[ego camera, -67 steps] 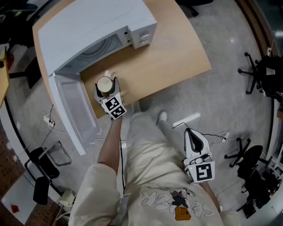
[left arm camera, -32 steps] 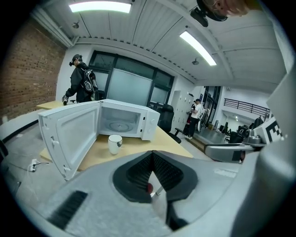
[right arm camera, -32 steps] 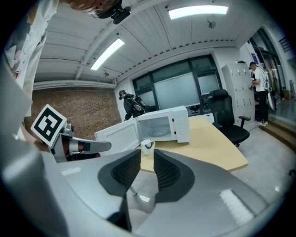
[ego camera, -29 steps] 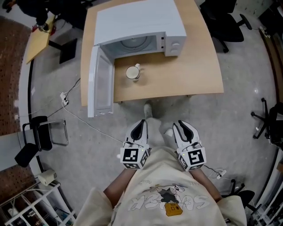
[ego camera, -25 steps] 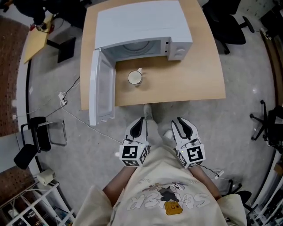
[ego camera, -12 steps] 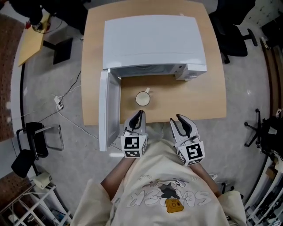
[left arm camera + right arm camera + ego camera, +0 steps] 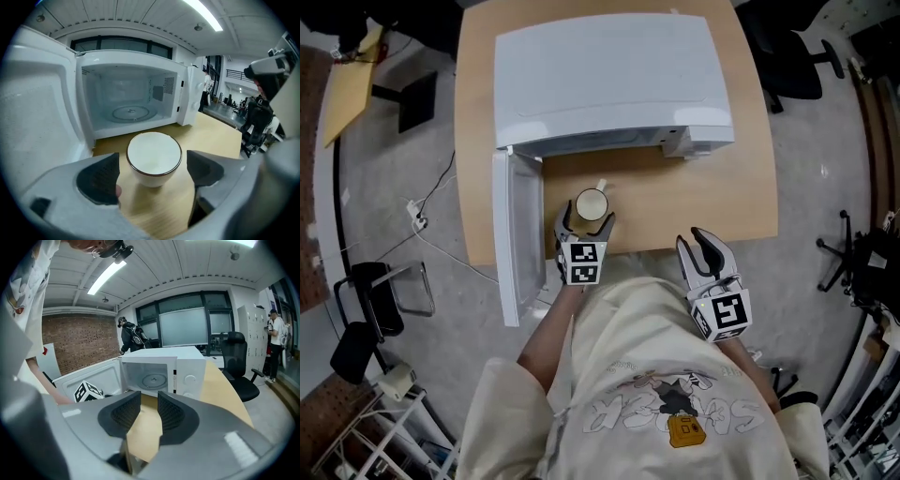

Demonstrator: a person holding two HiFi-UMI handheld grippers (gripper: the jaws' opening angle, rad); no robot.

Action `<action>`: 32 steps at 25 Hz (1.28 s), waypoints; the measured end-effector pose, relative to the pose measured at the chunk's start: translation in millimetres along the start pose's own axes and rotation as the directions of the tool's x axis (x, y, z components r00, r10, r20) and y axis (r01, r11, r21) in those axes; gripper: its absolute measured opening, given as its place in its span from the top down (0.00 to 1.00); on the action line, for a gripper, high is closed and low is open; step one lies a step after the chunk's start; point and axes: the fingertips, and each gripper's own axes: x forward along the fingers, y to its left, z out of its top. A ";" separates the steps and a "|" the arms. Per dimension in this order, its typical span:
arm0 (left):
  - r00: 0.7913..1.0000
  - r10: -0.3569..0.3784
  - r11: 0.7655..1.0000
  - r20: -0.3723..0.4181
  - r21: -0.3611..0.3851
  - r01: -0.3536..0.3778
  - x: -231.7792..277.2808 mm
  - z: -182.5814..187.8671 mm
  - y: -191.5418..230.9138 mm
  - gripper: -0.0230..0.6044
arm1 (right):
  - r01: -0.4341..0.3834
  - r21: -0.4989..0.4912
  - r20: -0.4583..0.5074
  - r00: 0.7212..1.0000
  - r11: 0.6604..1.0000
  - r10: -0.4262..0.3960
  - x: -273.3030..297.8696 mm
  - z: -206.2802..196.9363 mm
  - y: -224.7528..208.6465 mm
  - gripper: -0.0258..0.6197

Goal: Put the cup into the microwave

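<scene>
A white cup (image 7: 592, 203) with a dark rim stands upright on the wooden table (image 7: 712, 192), just in front of the white microwave (image 7: 609, 75). The microwave door (image 7: 514, 234) hangs open to the left. My left gripper (image 7: 585, 221) is at the cup, its jaws opening. In the left gripper view the cup (image 7: 153, 157) sits between the two pads without touching either, and behind it lies the empty cavity with its glass turntable (image 7: 130, 112). My right gripper (image 7: 696, 242) hovers at the table's near edge, right of the cup, open by a narrow gap with nothing in it (image 7: 149, 411).
Black office chairs (image 7: 787, 56) stand on the floor to the right of the table. A cable (image 7: 441, 244) and a small black chair (image 7: 370, 300) lie to the left. The right gripper view shows the microwave (image 7: 159, 373) ahead and people standing far off.
The view has closed in on the table. My left gripper has gone forward and down to the cup and spread its jaws around it. My right gripper has shifted right to the table's edge.
</scene>
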 end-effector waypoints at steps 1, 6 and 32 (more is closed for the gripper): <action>1.000 0.001 1.000 0.016 0.013 -0.002 3.9 -1.7 -2.1 0.24 | 0.012 0.004 -0.011 1.000 1.000 -0.011 -4.1 -3.9 -4.4 0.77; 0.997 0.001 0.999 0.080 0.039 -0.005 8.0 8.3 -4.6 0.36 | 0.059 0.029 -0.015 0.998 0.998 -0.059 -14.2 -4.7 -19.2 0.77; 0.936 0.151 0.988 0.319 -0.032 -0.148 48.4 166.6 53.7 0.36 | 0.130 0.045 0.014 0.991 0.991 -0.130 -14.4 2.6 -26.6 0.77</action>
